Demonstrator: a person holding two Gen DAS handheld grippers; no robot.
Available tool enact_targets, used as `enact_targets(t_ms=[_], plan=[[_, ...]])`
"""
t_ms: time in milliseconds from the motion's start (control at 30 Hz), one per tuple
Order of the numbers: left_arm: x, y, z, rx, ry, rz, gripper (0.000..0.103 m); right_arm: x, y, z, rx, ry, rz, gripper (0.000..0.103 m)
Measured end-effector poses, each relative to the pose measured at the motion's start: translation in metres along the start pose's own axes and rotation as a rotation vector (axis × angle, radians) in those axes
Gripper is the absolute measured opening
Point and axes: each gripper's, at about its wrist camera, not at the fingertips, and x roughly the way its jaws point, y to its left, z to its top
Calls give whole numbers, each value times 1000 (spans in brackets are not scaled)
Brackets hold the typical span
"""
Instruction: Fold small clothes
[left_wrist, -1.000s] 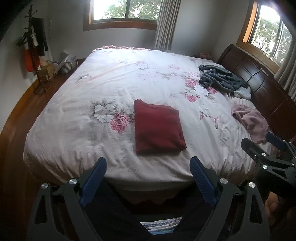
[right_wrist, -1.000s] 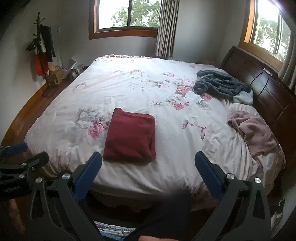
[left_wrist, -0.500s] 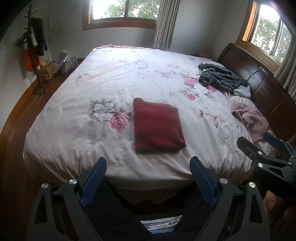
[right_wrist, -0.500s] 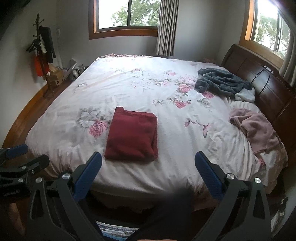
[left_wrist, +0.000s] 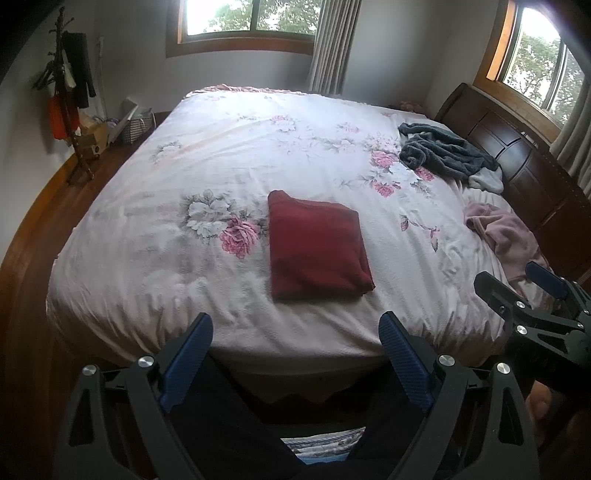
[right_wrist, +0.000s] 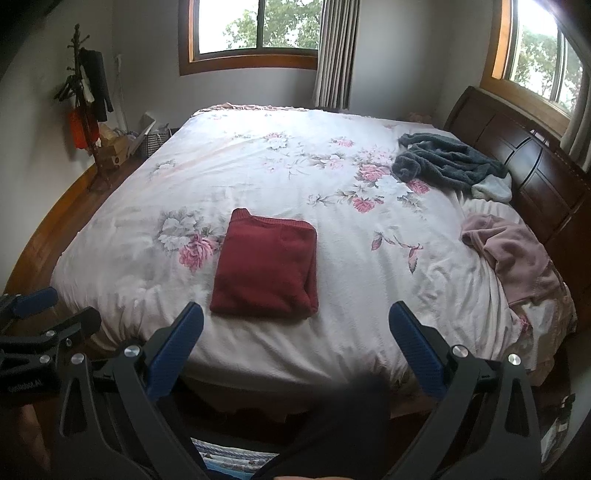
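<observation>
A dark red garment (left_wrist: 316, 247) (right_wrist: 267, 269), folded into a neat rectangle, lies flat on the flowered bedspread (left_wrist: 221, 155) (right_wrist: 236, 166) near the bed's front edge. My left gripper (left_wrist: 295, 325) is open and empty, held off the near edge of the bed, short of the garment. My right gripper (right_wrist: 295, 314) is also open and empty, just in front of the garment's near edge. Each gripper shows at the side of the other's view. A crumpled pink garment (left_wrist: 506, 236) (right_wrist: 517, 254) and a crumpled grey one (left_wrist: 443, 151) (right_wrist: 447, 158) lie at the right side.
A dark wooden headboard (left_wrist: 517, 155) (right_wrist: 528, 155) runs along the bed's right side under a window. A coat stand (left_wrist: 70, 96) (right_wrist: 86, 96) and a box and basket sit on the floor at the left. The person's dark trouser legs show below the grippers.
Both grippers have stayed open and empty and drifted only slightly; the right wrist view has edged a little closer to the bed. The red garment has not moved.
</observation>
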Motion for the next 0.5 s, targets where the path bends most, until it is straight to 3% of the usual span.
enact_targets(t_ms=[500], plan=[[0,-1,0,1,-1,0,92,3,0,-3,0,5,3,100]])
